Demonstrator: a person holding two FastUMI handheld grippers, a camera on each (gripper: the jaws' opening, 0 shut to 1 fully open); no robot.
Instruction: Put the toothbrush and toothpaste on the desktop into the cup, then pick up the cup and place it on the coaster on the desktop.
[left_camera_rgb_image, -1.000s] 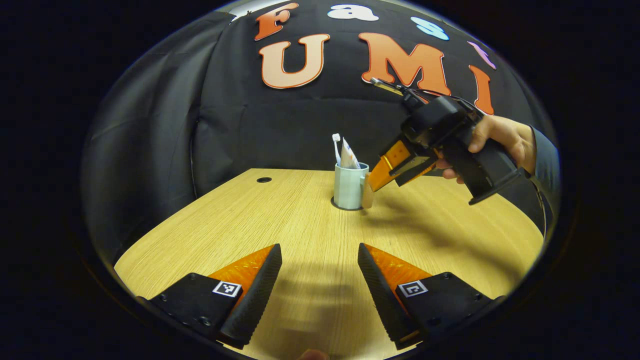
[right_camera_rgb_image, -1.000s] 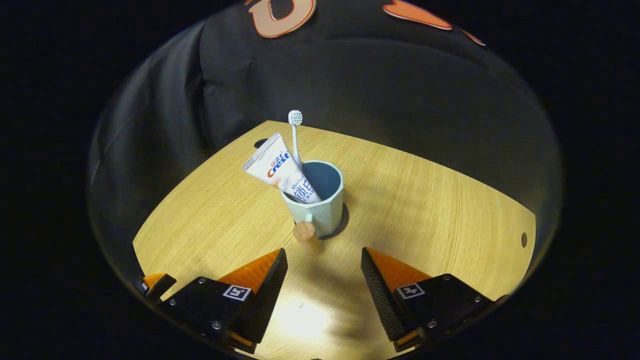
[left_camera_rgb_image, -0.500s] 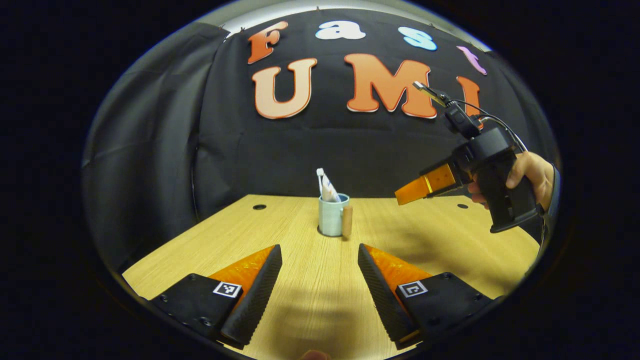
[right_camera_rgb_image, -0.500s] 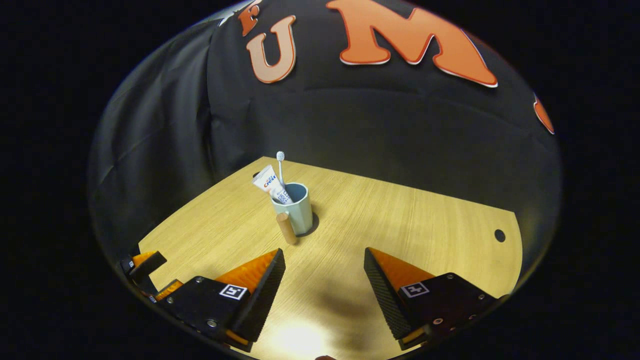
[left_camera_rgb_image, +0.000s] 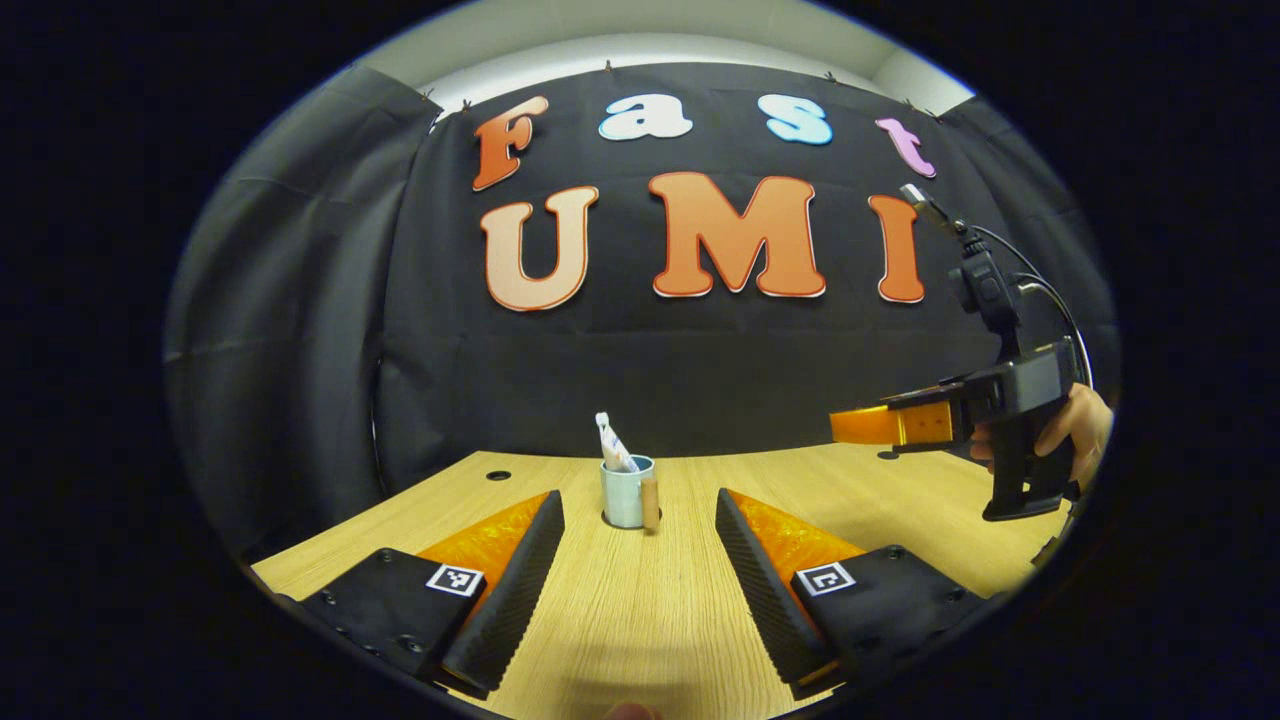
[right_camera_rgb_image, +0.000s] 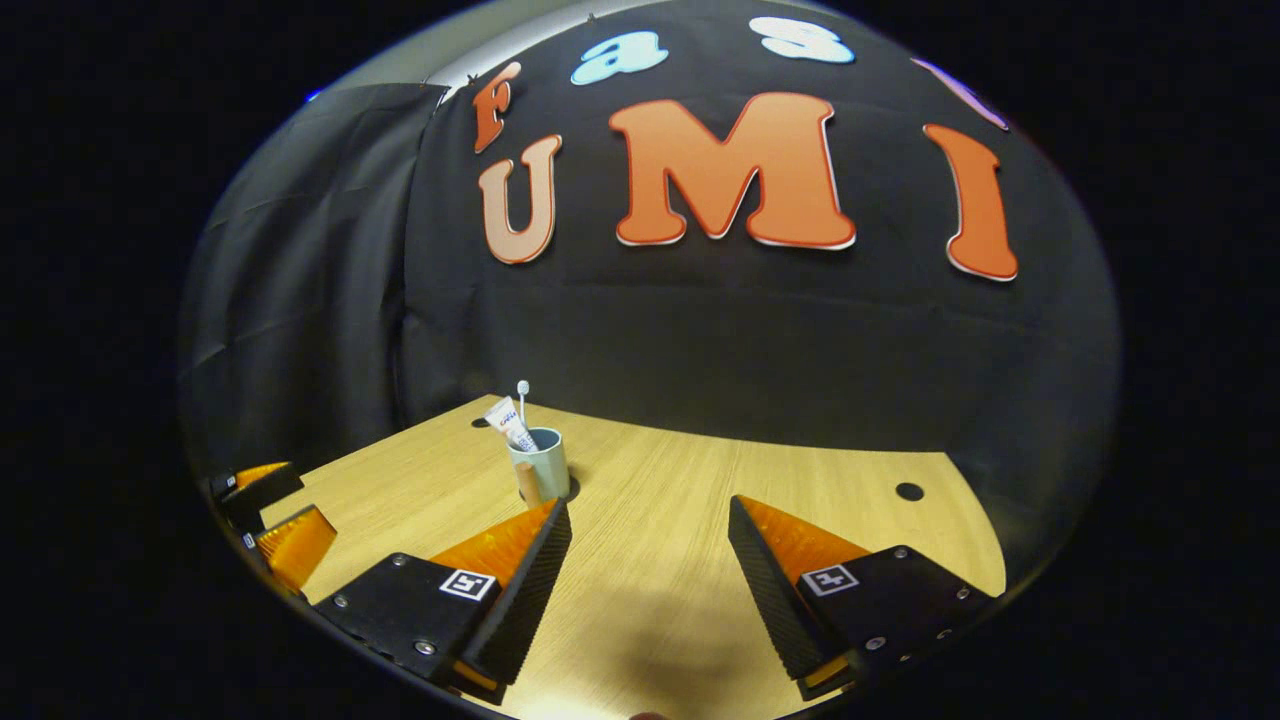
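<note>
Left hand-held gripper (left_camera_rgb_image: 640, 575) hangs low over the table (left_camera_rgb_image: 640, 620), fingers spread wide and empty, and the right hand-held gripper (right_camera_rgb_image: 650, 585) is just as wide and empty. At twelve o'clock ahead stands the cup (left_camera_rgb_image: 625, 493) on its coaster (right_camera_rgb_image: 570, 490), toothbrush (right_camera_rgb_image: 522, 398) and toothpaste (right_camera_rgb_image: 508, 425) poking out, well apart from both.

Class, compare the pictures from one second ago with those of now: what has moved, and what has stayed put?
Both grippers have drawn back from the cup: the right gripper pulled away and levelled out, and the left gripper retreated too. Nothing was gripped or released; both stay open. The cup remains on its coaster, toothbrush and toothpaste inside.
</note>
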